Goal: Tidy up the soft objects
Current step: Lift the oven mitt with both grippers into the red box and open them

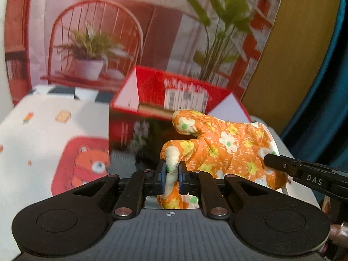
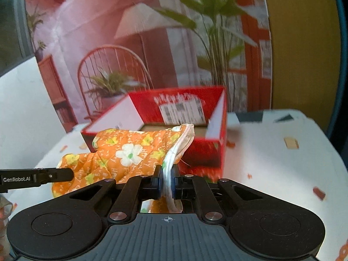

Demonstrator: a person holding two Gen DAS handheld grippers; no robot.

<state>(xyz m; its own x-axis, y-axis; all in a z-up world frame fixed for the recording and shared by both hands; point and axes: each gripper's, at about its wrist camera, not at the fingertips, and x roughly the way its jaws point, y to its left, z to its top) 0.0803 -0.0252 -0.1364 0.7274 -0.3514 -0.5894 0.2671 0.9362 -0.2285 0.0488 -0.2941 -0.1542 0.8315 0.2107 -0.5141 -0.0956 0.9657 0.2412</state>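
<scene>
The left claw [image 1: 172, 174] is clenched on the finger end of an orange floral oven mitt [image 1: 219, 150], while the right claw [image 2: 167, 181] grips the mitt's white cuff edge [image 2: 174, 163]. The mitt hangs stretched between both claws, just in front of them. Beyond it stands an open red cardboard box [image 2: 184, 106] on the desk [image 2: 271, 152], which wears a white cartoon-print cloth.

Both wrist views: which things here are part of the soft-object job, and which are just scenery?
Part of the job:
- orange floral oven mitt, held at both ends
- left claw, shut on the mitt's fingertip end
- right claw, shut on its white cuff
- open red box behind the mitt, likely the destination

Just there:
- printed tablecloth
- room-scene backdrop
</scene>
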